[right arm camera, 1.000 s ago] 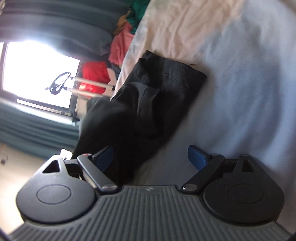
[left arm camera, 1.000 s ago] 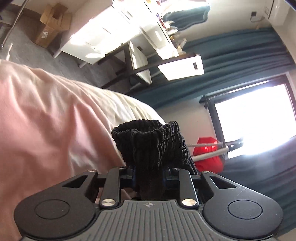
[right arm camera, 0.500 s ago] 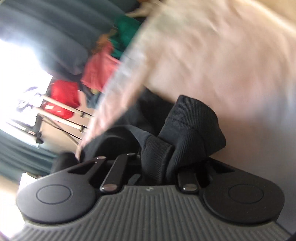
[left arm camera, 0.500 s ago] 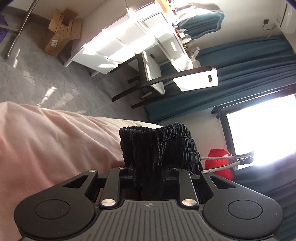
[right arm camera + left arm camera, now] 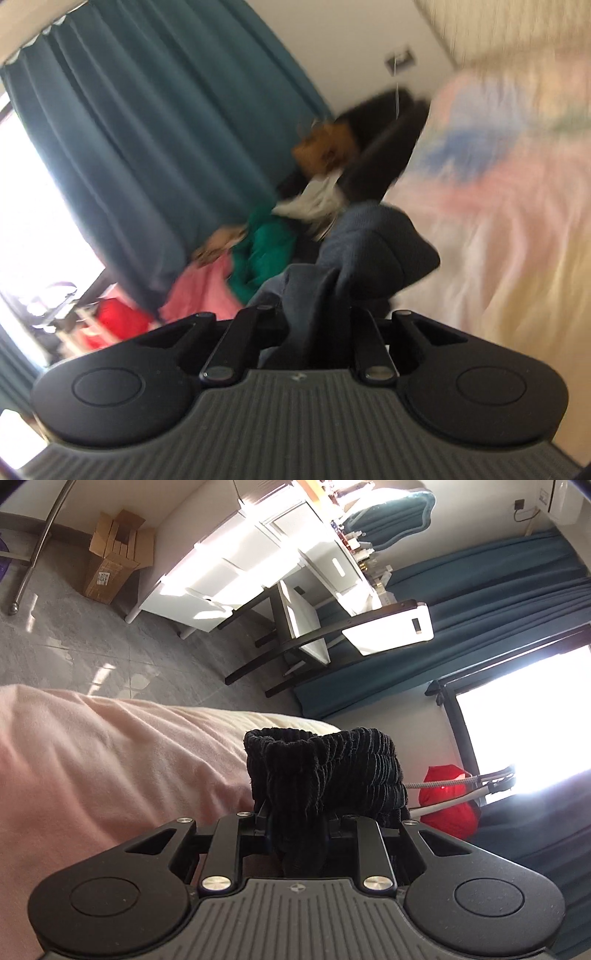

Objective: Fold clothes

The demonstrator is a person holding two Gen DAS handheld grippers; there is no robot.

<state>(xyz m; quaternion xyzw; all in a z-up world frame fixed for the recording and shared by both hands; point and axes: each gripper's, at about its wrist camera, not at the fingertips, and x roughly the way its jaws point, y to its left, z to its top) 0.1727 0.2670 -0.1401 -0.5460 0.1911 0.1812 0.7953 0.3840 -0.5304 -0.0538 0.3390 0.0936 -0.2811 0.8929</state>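
Observation:
My left gripper (image 5: 298,830) is shut on the ribbed elastic waistband of a black garment (image 5: 325,771), which bunches up above the jaws over the pink bed sheet (image 5: 110,768). My right gripper (image 5: 317,325) is shut on another dark fold of the same black garment (image 5: 373,254), lifted off the pale bed cover (image 5: 498,229). The right wrist view is motion-blurred. The rest of the garment is hidden below both grippers.
A pile of clothes, green (image 5: 266,254) and pink (image 5: 207,291), lies by the teal curtain (image 5: 147,147). A red bag (image 5: 448,801) sits under the window. A white desk (image 5: 251,572), a chair (image 5: 306,635) and a cardboard box (image 5: 114,568) stand across the grey floor.
My right gripper went from open above the flat garment to shut on a fold and swung upward with it. My left gripper kept its hold and rose, tilting toward the room.

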